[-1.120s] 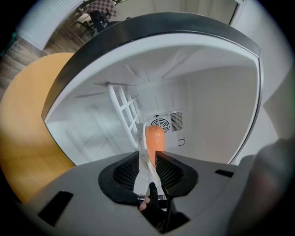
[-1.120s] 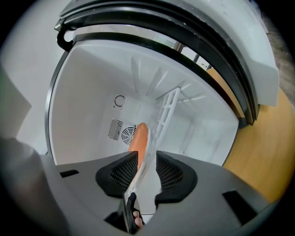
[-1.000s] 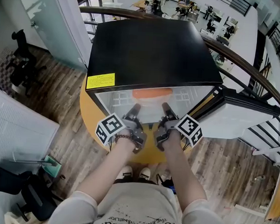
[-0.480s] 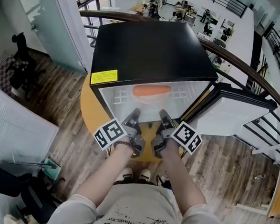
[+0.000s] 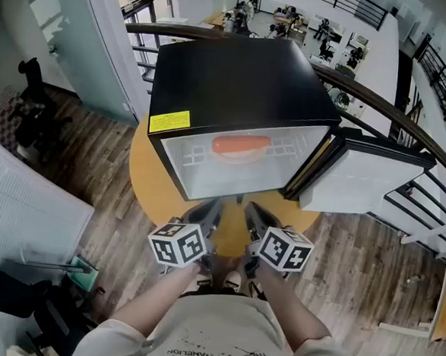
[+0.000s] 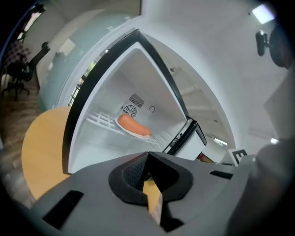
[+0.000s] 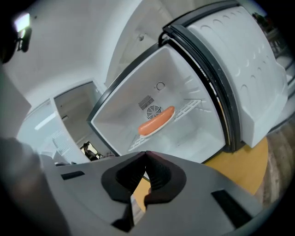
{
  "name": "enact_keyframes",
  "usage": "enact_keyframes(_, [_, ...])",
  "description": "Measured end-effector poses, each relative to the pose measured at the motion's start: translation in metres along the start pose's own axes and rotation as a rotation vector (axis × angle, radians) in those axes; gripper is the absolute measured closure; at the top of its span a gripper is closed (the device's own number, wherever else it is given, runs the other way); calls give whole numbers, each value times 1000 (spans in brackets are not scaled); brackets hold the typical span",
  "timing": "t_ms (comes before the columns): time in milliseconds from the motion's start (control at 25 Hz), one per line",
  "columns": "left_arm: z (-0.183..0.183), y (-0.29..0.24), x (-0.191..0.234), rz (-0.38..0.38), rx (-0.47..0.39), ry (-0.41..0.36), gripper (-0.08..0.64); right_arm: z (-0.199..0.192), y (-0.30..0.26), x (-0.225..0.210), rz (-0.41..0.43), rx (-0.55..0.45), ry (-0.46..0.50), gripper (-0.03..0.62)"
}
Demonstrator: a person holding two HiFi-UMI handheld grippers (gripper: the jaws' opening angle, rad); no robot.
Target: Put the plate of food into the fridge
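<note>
A white plate with an orange sausage [image 5: 240,146] rests on the wire shelf inside the small black fridge [image 5: 230,75], whose door [image 5: 364,179] stands swung open to the right. The left gripper view shows the plate [image 6: 133,126] deep in the white fridge interior. It lies in front of the round vent in the right gripper view, where the plate [image 7: 156,122] is again on the shelf. My left gripper [image 5: 212,207] and right gripper [image 5: 250,209] hover side by side outside the fridge, over the yellow table, both shut with nothing held. The jaws meet at their tips in both gripper views [image 6: 147,156] [image 7: 146,156].
The fridge stands on a round yellow table [image 5: 144,168] above a wooden floor. A curved railing [image 5: 395,117] runs behind and to the right. Office chairs [image 5: 30,99] stand at the left, and a white panel [image 5: 23,205] lies at the near left.
Both grippers have drawn back out of the fridge opening toward the person. The plate with the sausage stays on the shelf.
</note>
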State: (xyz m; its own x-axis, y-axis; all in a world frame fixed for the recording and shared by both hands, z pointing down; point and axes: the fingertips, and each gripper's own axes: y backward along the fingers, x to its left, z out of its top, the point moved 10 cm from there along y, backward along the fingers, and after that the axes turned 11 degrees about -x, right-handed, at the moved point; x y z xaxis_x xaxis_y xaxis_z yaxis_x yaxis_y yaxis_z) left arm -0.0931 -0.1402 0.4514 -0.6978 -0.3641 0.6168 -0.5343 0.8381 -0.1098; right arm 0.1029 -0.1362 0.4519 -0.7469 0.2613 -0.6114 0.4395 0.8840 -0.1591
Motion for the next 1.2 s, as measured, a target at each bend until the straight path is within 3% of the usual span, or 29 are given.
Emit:
enact_keyframes(160, [-10, 22, -3, -5, 49, -197, 537, -14, 21, 5, 8, 30, 150, 566])
enact_keyframes(320, [-28, 46, -1, 5, 90, -298, 537, -30, 40, 3, -4, 52, 201, 566])
enact_keyframes(680, [-51, 77, -6, 52, 94, -309, 537, -65, 73, -3, -66, 92, 215, 566])
enact_keyframes(1200, [-56, 78, -4, 60, 95, -293, 537, -68, 77, -4, -75, 101, 221, 566])
